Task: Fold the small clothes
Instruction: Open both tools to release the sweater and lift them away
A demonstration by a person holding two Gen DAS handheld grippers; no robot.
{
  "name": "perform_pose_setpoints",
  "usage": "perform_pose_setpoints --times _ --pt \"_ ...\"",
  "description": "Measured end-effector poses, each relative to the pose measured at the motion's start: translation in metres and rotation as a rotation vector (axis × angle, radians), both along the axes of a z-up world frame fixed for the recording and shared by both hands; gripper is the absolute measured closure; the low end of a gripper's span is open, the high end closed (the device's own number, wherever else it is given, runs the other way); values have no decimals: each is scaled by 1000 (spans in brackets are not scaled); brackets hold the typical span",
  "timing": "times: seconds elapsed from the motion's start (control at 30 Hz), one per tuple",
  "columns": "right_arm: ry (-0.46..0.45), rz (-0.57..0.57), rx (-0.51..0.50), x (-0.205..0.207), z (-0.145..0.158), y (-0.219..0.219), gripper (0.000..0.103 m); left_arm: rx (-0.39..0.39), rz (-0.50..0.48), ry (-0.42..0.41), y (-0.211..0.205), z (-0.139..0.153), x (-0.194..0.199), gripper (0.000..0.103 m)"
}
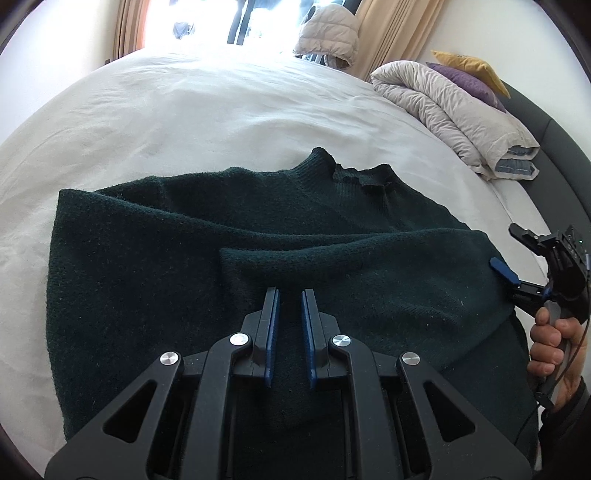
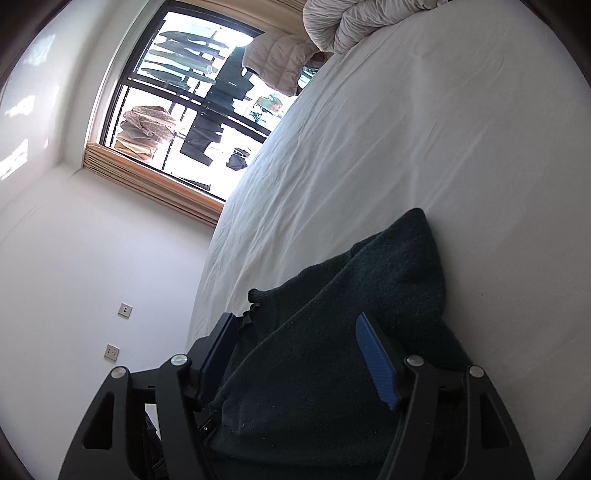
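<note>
A dark green knitted sweater (image 1: 155,266) lies on the white bed sheet (image 1: 184,122), collar toward the far side, with one sleeve folded across its middle. My left gripper (image 1: 290,297) hovers over the sweater's lower middle, its blue-padded jaws a small gap apart with nothing between them. My right gripper (image 1: 508,254) is at the sweater's right edge, open wide, held by a hand. In the right wrist view the right gripper (image 2: 295,328) is open with the sweater's (image 2: 332,350) edge lying between its jaws, not clamped.
A rolled beige duvet (image 1: 443,107) with purple and yellow cushions (image 1: 469,74) lies at the bed's far right by the dark headboard (image 1: 546,122). A puffy jacket (image 1: 328,33) hangs near the window (image 2: 184,103). A white wall with sockets (image 2: 118,332) borders the bed.
</note>
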State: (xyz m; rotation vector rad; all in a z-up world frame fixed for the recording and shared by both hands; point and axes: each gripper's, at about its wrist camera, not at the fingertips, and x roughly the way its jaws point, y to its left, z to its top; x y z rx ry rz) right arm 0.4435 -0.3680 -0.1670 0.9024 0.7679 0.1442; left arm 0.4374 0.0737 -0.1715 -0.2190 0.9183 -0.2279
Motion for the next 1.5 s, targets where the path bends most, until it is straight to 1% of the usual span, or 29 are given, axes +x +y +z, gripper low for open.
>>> perform_pose_setpoints --times 0.03,0.1,0.23,0.27,0.3,0.33,0.37,0.43,0.5,0.53,0.57,0.6,0.63,0.67,0.7,0.73,0.77,0.8,0.83,0.87,0.9,1.0,1.1,1.13,1.2,1.27,1.3,1.37,1.5 --pt "5 -8 -2 0 -4 -3 38 3 0 -3 0 0 0 91" --pt "-3 -22 -4 -4 -10 -14 50 3 -2 -4 1 1 -1 91" --pt "-6 -96 31 -26 -10 -40 50 9 0 -11 4 3 -8 91" --pt "-10 -117 17 -36 -5 -45 50 21 5 -18 4 6 -12 91" --pt "-3 -140 -12 -45 1 -47 46 39 13 -31 5 10 -20 91" --pt "17 -173 -61 -58 8 -48 39 65 25 -44 7 14 -28 91" --pt "5 -193 -101 -72 17 -47 35 102 42 -59 8 20 -40 91" --pt "-64 -173 -185 -102 41 -37 35 140 50 -103 13 32 -68 91" --pt "-118 -147 -339 -134 68 -17 31 169 53 -153 17 44 -100 91" --pt "-154 -136 -408 -150 82 -5 29 184 51 -176 18 51 -117 91" --pt "-197 -133 -482 -170 96 7 23 193 46 -200 18 58 -134 91" --pt "-243 -134 -543 -187 110 18 15 207 46 -231 18 66 -153 91" --pt "-296 -137 -596 -206 124 28 10 221 48 -268 17 74 -172 91" --pt "-351 -146 -653 -227 137 39 0 234 50 -315 16 83 -193 90" --pt "-405 -157 -709 -246 148 49 0 244 50 -360 14 91 -215 88" --pt "-442 -165 -766 -261 158 56 0 253 48 -390 11 97 -233 71" --pt "-470 -164 -825 -275 166 65 0 267 50 -419 8 102 -251 32" --pt "-484 -149 -871 -283 175 73 0 287 65 -459 4 107 -271 11" --pt "-492 -126 -908 -291 181 81 0 307 80 -525 -1 112 -294 0" --pt "-500 -101 -942 -298 187 88 0 318 69 -587 -6 117 -313 0" --pt "-508 -89 -968 -305 192 94 0 326 35 -624 -11 122 -330 0" --pt "-522 -53 -982 -326 198 109 0 350 -17 -616 -28 127 -358 0" --pt "-461 5 -978 -335 191 120 0 354 -55 -617 -38 129 -384 0" --pt "-454 7 -971 -340 189 122 0 353 -62 -599 -40 128 -388 0" --pt "-425 15 -918 -345 180 124 0 337 -63 -544 -44 125 -396 0" --pt "-358 49 -851 -346 166 124 0 318 -53 -498 -45 120 -404 0" --pt "-340 62 -835 -349 159 127 0 316 -46 -463 -46 117 -406 0" --pt "-309 61 -867 -354 147 132 0 342 -22 -386 -47 107 -404 0" --pt "-205 132 -943 -356 119 143 0 436 6 -292 -46 89 -400 0"
